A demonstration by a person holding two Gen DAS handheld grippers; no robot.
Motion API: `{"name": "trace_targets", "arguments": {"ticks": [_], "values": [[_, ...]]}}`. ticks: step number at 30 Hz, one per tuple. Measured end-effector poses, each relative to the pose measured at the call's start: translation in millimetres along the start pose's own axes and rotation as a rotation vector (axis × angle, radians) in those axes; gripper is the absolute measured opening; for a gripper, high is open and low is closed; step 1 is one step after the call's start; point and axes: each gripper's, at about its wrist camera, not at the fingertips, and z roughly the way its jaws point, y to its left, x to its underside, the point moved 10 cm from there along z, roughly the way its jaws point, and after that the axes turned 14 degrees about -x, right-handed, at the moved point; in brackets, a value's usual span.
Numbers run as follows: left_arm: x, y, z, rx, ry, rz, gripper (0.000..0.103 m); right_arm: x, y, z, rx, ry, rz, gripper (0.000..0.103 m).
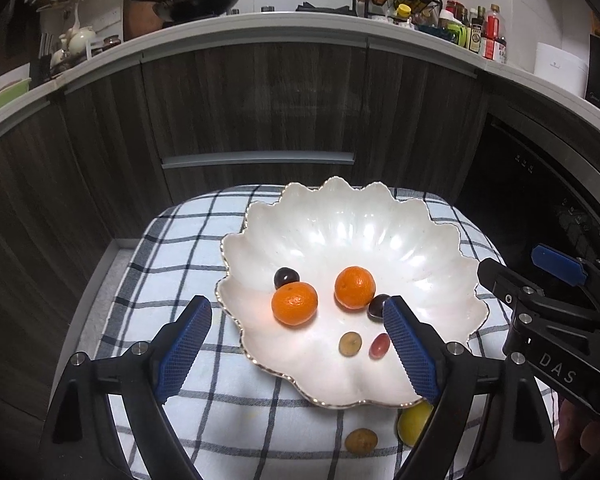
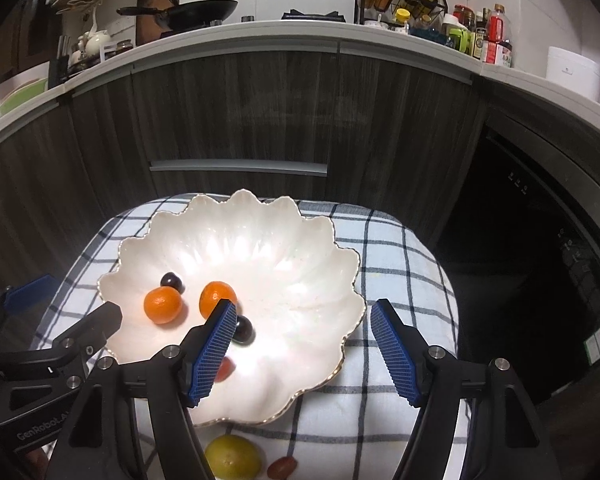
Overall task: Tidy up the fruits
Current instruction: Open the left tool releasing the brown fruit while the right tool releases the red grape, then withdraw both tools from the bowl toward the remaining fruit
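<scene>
Fruits sit partly inside a white scalloped ceramic bowl with a gilt rim (image 1: pixel 340 216), which rests on a white cloth with dark blue checks (image 1: pixel 204 392).

Left wrist view: the left tongs (image 1: pixel 298 320) stand open with nothing between the blue pads; inside the bowl lie two orange mandarins (image 1: pixel 295 304), two dark purple grapes (image 1: pixel 286 277), one olive-brown grape (image 1: pixel 349 344) and one red grape (image 1: pixel 380 346); outside the bowl, on the cloth just beside its near rim, lie a yellow-green round citrus (image 1: pixel 414 420) and a brown-yellow small fruit (image 1: pixel 361 440); the right tongs (image 1: pixel 528 276) show at the right edge, empty.

Right wrist view: the right tongs hang open above the near-right part of the bowl, gripping nothing; the yellow-green citrus and a small red oval fruit (image 2: pixel 282 467) lie on the cloth below the rim; the left pad hides part of one mandarin and part of the red grape.

Hazards, as judgement: round fruit on soft cloth may roll away if a pad nudges it before closing; grapes may burst under firm clamping; a low approach near the rim may tip or shift the shallow bowl; the two tools work close together and may collide.
</scene>
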Motion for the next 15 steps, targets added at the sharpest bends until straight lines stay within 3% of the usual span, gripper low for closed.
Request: {"name": "trace_targets", "arguments": {"ticks": [15], "values": [[19, 19, -44, -0.041, -0.030, -0.017, 0.088, 11, 16, -38, -0.003, -0.024, -0.049, 0.071]]}}
